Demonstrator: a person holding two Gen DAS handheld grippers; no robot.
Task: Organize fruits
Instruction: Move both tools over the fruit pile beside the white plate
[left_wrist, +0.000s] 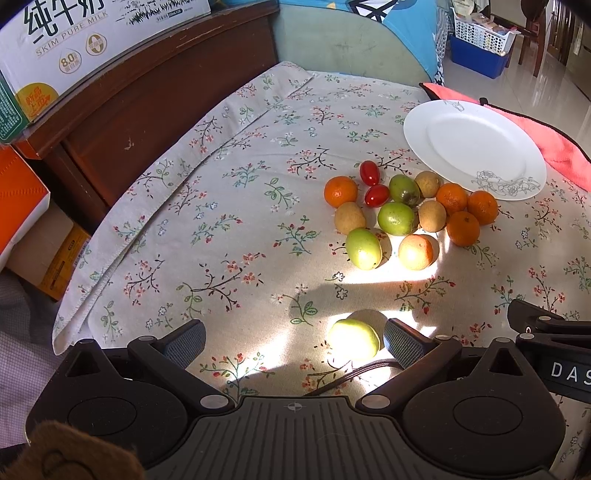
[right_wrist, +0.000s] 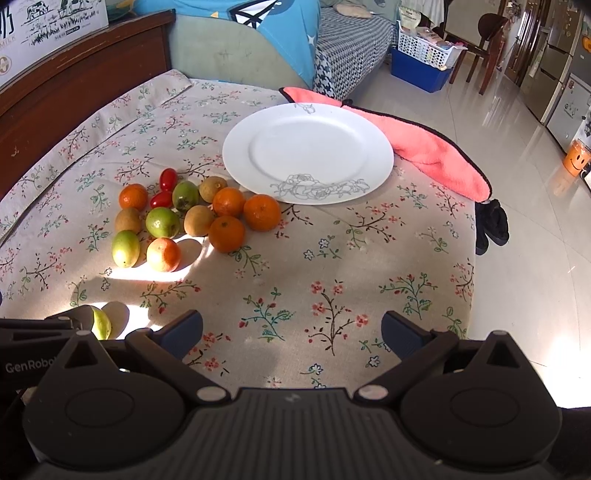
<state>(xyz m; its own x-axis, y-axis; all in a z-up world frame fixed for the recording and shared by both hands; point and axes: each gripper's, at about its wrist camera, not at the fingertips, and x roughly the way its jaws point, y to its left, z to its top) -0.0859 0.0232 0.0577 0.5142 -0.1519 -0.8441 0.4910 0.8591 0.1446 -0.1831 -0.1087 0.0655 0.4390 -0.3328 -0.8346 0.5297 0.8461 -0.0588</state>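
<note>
A heap of fruit (left_wrist: 406, 210) lies on the flowered tablecloth: oranges, green jujubes, brown longans and two cherry tomatoes (left_wrist: 373, 182). It also shows in the right wrist view (right_wrist: 192, 218). An empty white plate (left_wrist: 476, 147) (right_wrist: 306, 151) stands just behind and right of the heap. One green fruit (left_wrist: 354, 339) (right_wrist: 100, 324) lies apart, close to my left gripper's right finger. My left gripper (left_wrist: 293, 339) is open and holds nothing. My right gripper (right_wrist: 291, 332) is open and empty over bare cloth, right of the left one.
A pink towel (right_wrist: 436, 151) lies partly under the plate's far right side. The table edge (right_wrist: 469, 258) drops off to the tiled floor on the right. A wooden headboard (left_wrist: 155, 92) with a milk carton (left_wrist: 74, 44) stands at the left.
</note>
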